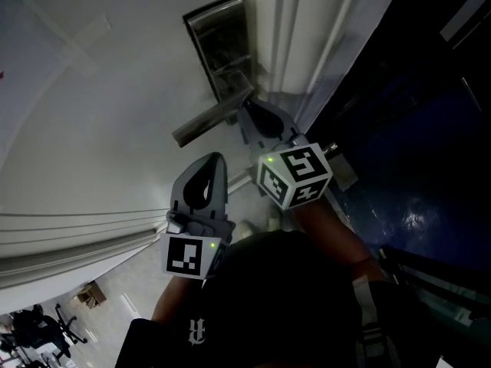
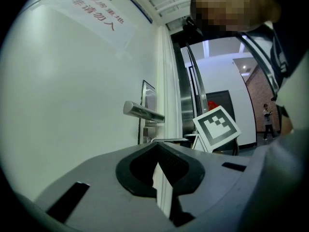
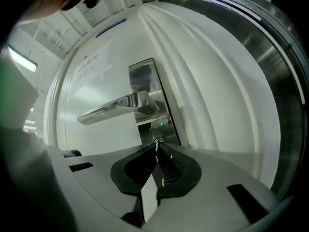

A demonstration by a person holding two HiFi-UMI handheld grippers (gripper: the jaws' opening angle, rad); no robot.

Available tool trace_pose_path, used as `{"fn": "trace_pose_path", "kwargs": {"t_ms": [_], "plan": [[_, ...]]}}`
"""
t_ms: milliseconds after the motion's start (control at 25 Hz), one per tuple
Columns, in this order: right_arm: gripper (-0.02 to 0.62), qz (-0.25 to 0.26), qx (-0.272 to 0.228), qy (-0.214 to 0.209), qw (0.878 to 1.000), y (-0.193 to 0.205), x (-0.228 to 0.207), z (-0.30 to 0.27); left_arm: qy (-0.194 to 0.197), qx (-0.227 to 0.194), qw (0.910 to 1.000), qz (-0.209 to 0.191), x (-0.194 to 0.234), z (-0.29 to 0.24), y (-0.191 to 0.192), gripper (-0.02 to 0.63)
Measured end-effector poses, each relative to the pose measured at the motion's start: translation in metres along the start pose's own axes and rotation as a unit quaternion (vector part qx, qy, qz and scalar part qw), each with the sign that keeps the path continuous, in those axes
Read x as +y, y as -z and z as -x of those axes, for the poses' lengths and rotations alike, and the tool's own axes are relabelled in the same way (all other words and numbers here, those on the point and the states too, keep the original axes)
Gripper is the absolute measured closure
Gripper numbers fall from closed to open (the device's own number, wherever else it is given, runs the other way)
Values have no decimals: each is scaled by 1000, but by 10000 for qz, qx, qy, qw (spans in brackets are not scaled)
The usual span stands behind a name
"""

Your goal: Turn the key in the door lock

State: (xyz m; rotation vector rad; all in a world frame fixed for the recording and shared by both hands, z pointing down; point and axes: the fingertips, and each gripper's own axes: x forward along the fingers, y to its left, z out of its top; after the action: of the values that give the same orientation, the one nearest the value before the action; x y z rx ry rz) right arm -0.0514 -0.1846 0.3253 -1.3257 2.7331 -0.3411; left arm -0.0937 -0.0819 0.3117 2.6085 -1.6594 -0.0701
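Key sits in the cylinder at the bottom of the lock plate, just under the lever handle, on the latch side of the white door. Only a thin metal sliver of it shows. Right gripper has its jaws pressed together on that sliver, tips right at the cylinder. Left gripper hangs back lower down, well off the lock, jaws together with nothing in them.

Risks: the grip looks shallow, tip-only, so a twist could slip off the key or cock it sideways in the cylinder and bind it. Rolling the wrist could also bring the jaw body up against the handle just above.

Room: the door frame mouldings run close on the right, and the handle caps the space overhead. Open room lies below the lock and out toward the hinge side of the door face
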Motion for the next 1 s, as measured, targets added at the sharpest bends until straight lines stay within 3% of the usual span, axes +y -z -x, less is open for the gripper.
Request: {"fn": "trace_pose_path", "kwargs": {"t_ms": [120,200,320,440,760,1000], "plan": [[573,-936,-1,-160,9955,1,-2,0,-6,-26,10000,-8,0,1,-1,600],[572,-1765,1,-325,9838,3,-3,0,-9,-40,10000,-12,0,1,-2,600],[572,-2861,-33,-525,9568,3,-6,-1,-7,-50,10000,-7,-1,2,-2,600],[572,-3548,-68,-668,9325,0,-7,-2,-11,-56,10000,-14,-2,4,-3,600],[572,-5290,152,-854,8442,14,-11,-1,-30,-64,10000,-30,-3,6,-4,600],[572,-5429,127,-908,8348,14,-11,-2,-24,-65,10000,-30,-4,5,-4,600]]}}
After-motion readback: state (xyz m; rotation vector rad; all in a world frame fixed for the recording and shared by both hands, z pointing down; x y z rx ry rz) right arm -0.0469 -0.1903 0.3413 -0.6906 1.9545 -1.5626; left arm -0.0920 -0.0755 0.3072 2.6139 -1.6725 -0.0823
